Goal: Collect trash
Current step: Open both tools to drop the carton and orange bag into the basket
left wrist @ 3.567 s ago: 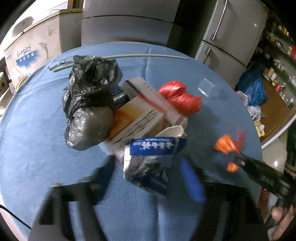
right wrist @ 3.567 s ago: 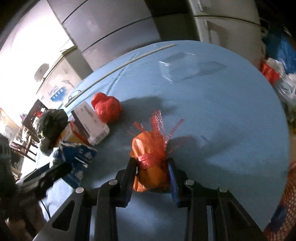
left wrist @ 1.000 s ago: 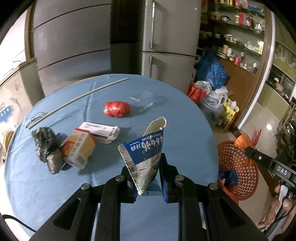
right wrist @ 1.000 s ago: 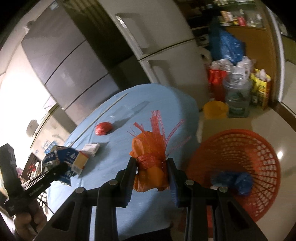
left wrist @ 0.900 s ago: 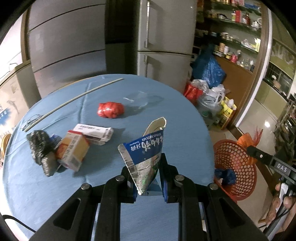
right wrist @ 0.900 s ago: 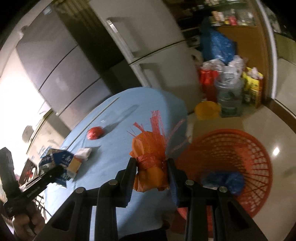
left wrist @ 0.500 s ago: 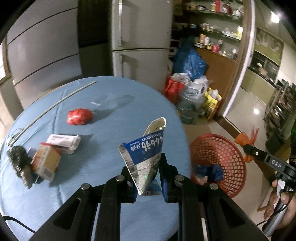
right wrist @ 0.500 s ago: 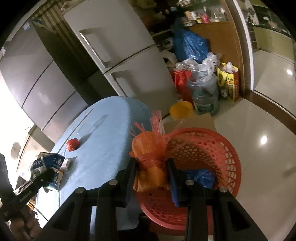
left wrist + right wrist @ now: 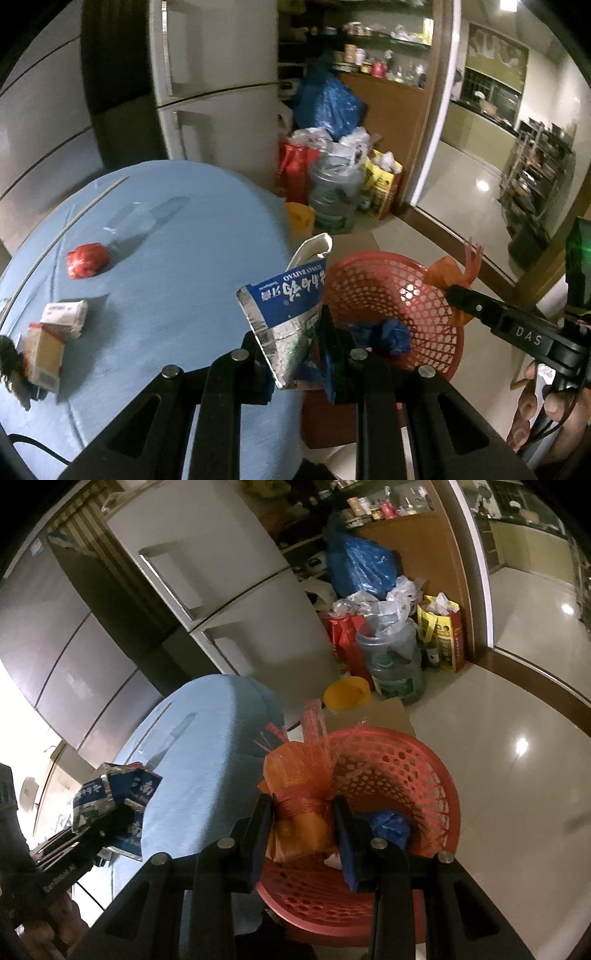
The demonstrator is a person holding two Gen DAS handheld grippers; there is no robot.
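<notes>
Both hand-held grippers now nearer the red basket (image 9: 424,775), left (image 9: 295,354) pinching blue carton (image 9: 288,314), right (image 9: 303,834) pinching orange bag (image 9: 299,794).

- The blue milk carton (image 9: 286,314) has been lifted off the table (image 9: 177,266) and carried to its right edge, beside the red basket (image 9: 436,295).
- The orange net bag (image 9: 299,805) has been carried from the table to above the basket's near rim.
</notes>
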